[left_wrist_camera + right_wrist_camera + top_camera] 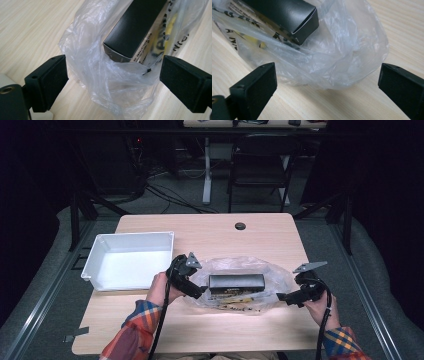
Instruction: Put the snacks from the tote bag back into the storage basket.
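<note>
- A clear plastic bag [235,287] lies on the table [210,230] near the front edge, between the two grippers.
- Inside the bag lies a black box [236,281] on its side, on top of a printed sheet with black letters and yellow marks [166,32].
- A white bin [127,260] sits to the left of the bag, just apart from it; nothing shows inside it.
- The left gripper [112,80] has its jaws spread wide; crumpled bag film lies between them, the pads not pressing it.
- The right gripper [327,82] is also spread wide, facing the bag's other end, pads off the film.
</note>
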The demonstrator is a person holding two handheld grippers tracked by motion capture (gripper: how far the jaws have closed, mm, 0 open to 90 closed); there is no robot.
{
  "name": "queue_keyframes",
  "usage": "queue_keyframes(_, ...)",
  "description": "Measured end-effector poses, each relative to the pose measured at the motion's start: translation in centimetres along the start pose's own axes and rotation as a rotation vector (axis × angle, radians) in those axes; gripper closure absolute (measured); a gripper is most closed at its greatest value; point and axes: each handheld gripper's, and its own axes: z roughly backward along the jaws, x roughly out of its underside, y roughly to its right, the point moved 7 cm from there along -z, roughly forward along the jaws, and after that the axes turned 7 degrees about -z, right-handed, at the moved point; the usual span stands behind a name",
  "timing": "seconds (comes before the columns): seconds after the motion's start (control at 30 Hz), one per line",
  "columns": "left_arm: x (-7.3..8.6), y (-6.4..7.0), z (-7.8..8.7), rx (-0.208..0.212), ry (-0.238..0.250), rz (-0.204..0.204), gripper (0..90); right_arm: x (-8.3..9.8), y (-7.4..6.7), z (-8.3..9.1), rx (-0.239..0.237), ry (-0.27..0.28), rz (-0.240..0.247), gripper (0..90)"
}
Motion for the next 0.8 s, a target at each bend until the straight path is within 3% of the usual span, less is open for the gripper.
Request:
queue_keyframes(0.13,-0.5,0.0,0.2,0.029,0.008,-0.012,9.0,0.3,0.0,-0.4,-0.005,0.001,0.024,1.4)
queue_keyframes(0.3,-1.5,-0.2,0.2,0.024,-0.008,-0.044,8.8,0.2,-0.1,0.0,0.003,0.023,0.037,3.8)
queue_keyframes(0.5,-2.3,-0.5,-0.5,0.06,-0.042,-0.064,12.5,0.9,0.0,-0.7,0.004,0.005,0.044,2.9)
queue_keyframes(0.8,-3.8,0.6,-2.3,0.141,-0.088,-0.179,17.1,0.9,-0.1,-0.9,-0.006,-0.003,0.057,3.4)
